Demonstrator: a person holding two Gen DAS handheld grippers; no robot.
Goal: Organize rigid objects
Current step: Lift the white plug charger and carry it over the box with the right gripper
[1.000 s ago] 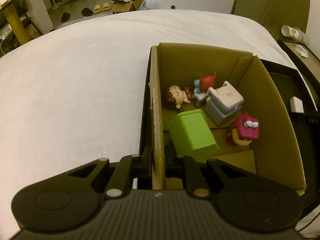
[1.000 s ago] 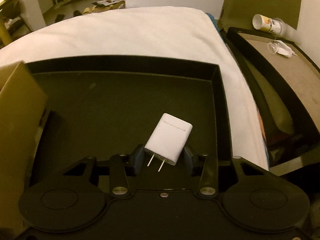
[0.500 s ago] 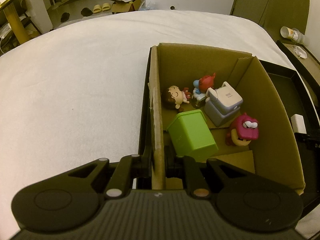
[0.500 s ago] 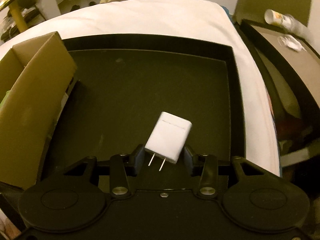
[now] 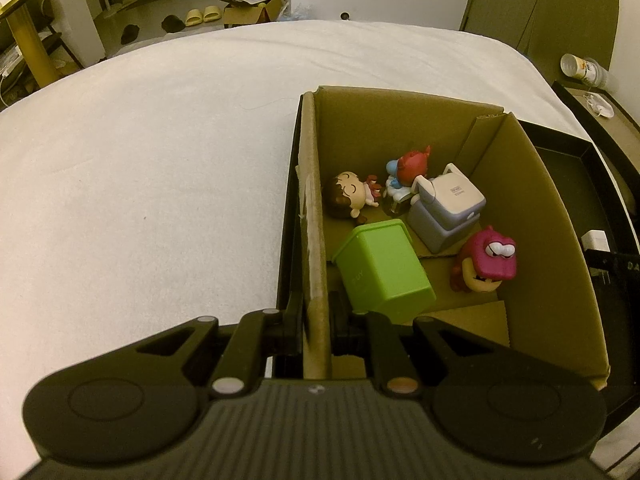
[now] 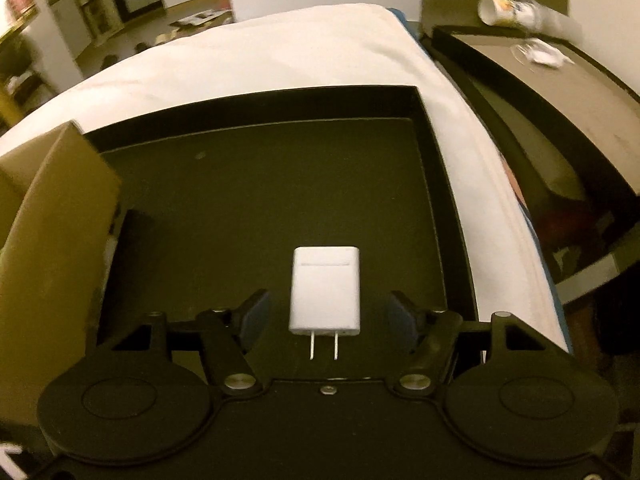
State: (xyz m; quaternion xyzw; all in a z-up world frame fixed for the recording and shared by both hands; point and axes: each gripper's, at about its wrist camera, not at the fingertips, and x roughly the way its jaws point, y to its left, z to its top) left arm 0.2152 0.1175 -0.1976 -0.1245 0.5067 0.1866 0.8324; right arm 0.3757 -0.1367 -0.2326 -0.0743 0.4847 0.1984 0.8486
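My left gripper (image 5: 316,320) is shut on the near left wall of a cardboard box (image 5: 312,200). Inside the box lie a green toy bin (image 5: 384,268), a grey and white toy (image 5: 448,212), a pink monster figure (image 5: 488,260), a doll figure (image 5: 348,196) and a red and blue figure (image 5: 408,168). My right gripper (image 6: 326,316) is open. A white plug charger (image 6: 325,292) lies between its fingers on the floor of a black tray (image 6: 260,200), prongs toward me. The charger also shows in the left wrist view (image 5: 596,240).
The box and tray sit on a white bed (image 5: 160,160). The box's cardboard wall (image 6: 44,248) stands at the tray's left. A dark side table (image 6: 552,92) with a paper cup (image 6: 504,8) is to the right.
My right gripper has opened and let go of the charger, which now lies straight on the tray floor. The right view has shifted. The left gripper has not moved.
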